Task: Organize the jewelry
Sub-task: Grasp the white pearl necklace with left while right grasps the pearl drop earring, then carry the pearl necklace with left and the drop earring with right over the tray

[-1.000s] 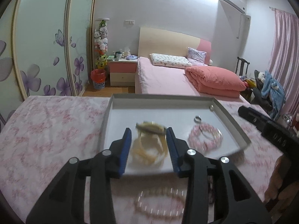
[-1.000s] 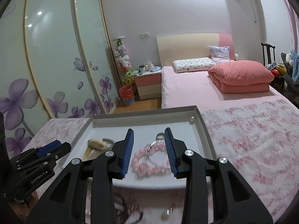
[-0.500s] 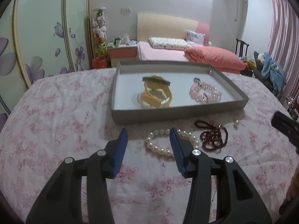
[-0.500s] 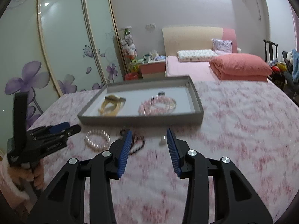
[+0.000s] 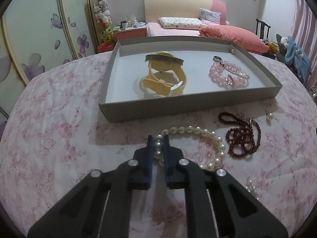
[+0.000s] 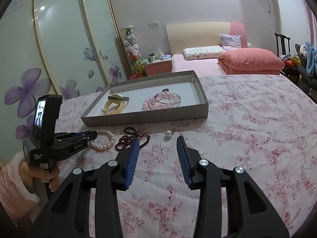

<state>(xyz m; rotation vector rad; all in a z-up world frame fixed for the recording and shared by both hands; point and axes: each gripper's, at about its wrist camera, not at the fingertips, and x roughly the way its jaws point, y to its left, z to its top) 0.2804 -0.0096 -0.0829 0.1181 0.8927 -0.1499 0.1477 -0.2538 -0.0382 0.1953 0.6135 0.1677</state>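
A floral pink cloth (image 6: 257, 130) is seen spread across the work surface, with a shallow grey tray (image 5: 190, 104) set toward its far side. Inside the tray, a yellow watch (image 5: 164, 75) is stood at the left and a pink bead bracelet (image 5: 227, 77) is laid at the right, with a small ring (image 5: 217, 58) just beyond it. On the cloth near the tray's front wall, a pearl bracelet (image 5: 200, 138) is laid, a dark red bead strand (image 5: 242, 136) just to its right, and a loose pearl earring (image 6: 168, 133) farther right. The left gripper (image 5: 158, 138) is shown clenched on the left arc of the pearl bracelet, a few pearls being pinched between its blue pads. The right gripper (image 6: 157, 141) is held released above bare cloth, near the strand and the earring, nothing between its jaws. The bracelet is judged to be at the point of being lifted into the tray. Round pearls may be squeezed out of so narrow a pinch, and the hanging loop may be caught on the tray's near wall if it is not raised high enough; the dark strand, lying close by, could be dragged along.
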